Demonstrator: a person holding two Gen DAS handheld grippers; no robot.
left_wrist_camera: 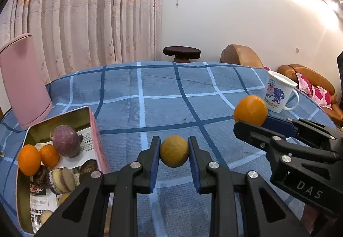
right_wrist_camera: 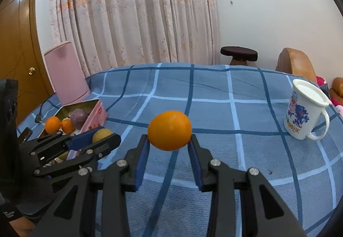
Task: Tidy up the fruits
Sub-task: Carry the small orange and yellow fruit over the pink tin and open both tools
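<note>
My left gripper (left_wrist_camera: 174,147) is shut on a dull yellow round fruit (left_wrist_camera: 174,151) and holds it above the blue checked cloth. It also shows in the right wrist view (right_wrist_camera: 103,137), where the yellow fruit (right_wrist_camera: 101,133) peeks out between its fingers. My right gripper (right_wrist_camera: 169,140) is shut on an orange (right_wrist_camera: 169,130), held above the cloth; the same orange (left_wrist_camera: 250,110) shows at the right in the left wrist view. A pink tin box (left_wrist_camera: 97,142) at the left holds two oranges (left_wrist_camera: 29,159), a purple fruit (left_wrist_camera: 65,140) and other items.
A white mug with a cartoon print (left_wrist_camera: 277,94) stands at the right on the cloth (left_wrist_camera: 163,104). A pink container (left_wrist_camera: 22,80) stands behind the tin box. A dark stool (left_wrist_camera: 181,52) and brown sofas (left_wrist_camera: 308,78) are beyond the table.
</note>
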